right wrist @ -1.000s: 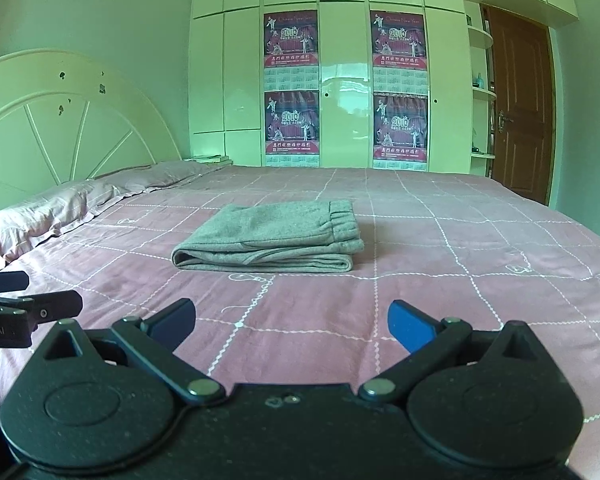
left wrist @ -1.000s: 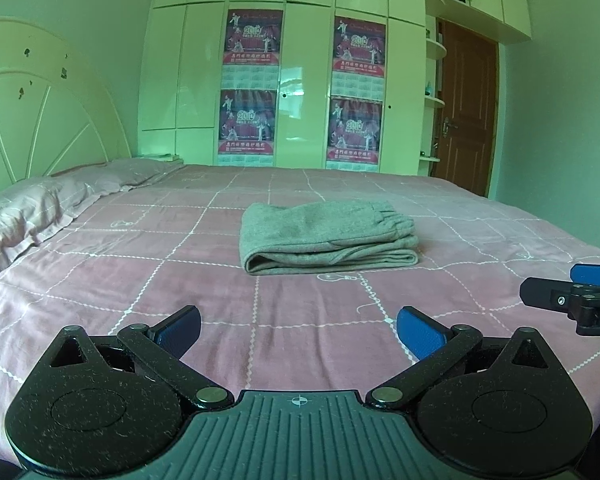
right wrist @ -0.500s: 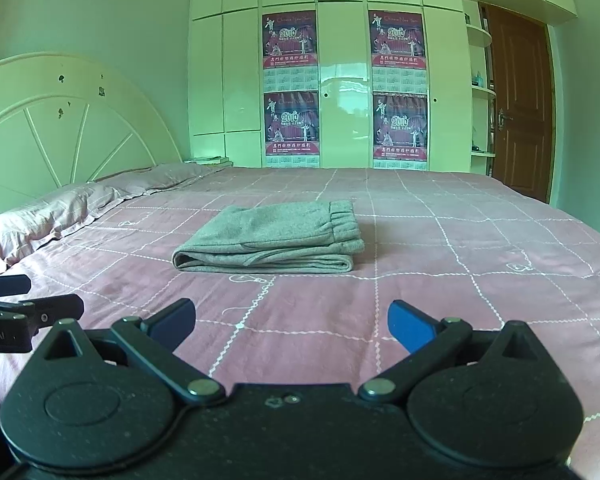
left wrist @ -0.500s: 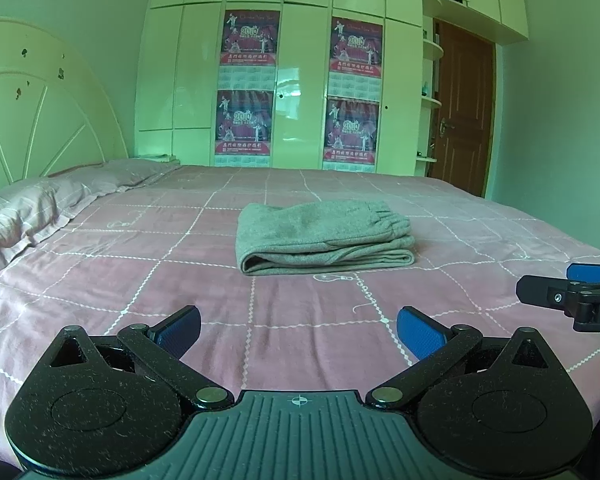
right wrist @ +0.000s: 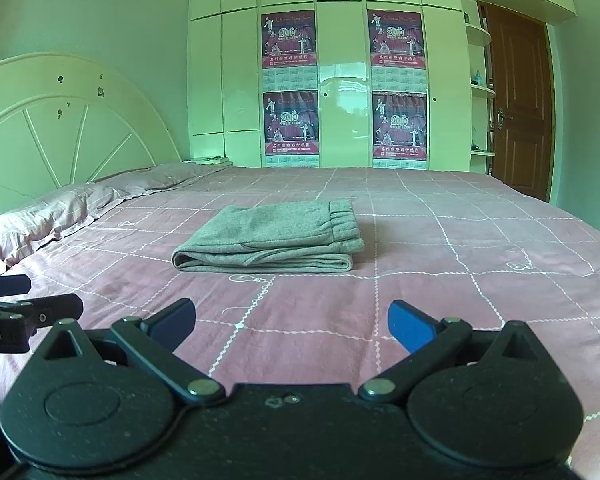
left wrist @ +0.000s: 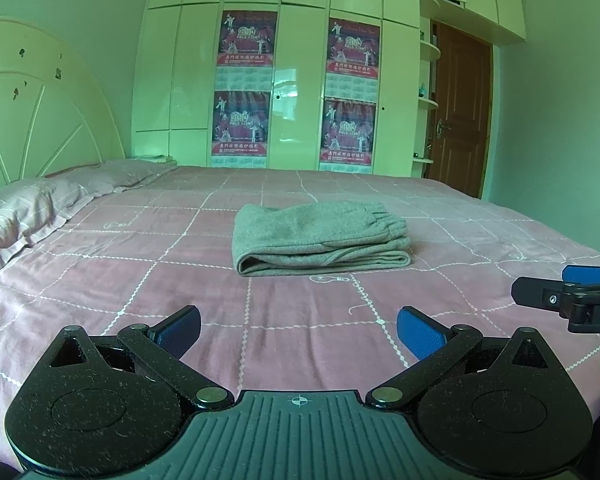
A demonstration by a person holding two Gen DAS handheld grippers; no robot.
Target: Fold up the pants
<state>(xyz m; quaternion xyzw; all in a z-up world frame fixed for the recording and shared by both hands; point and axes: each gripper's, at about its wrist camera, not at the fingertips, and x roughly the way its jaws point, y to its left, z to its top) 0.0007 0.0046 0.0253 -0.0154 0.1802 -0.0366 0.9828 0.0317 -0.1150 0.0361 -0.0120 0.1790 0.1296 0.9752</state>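
Soft grey knit pants (left wrist: 320, 240), folded into a thick rectangle, elastic waistband gathered, on pink quilted bedspread (left wrist: 140, 272). Left gripper (left wrist: 298, 330) and right gripper (right wrist: 290, 326) short of pants, both spread wide, empty.

Green-tinted daylight; sharp; fisheye-bent edges
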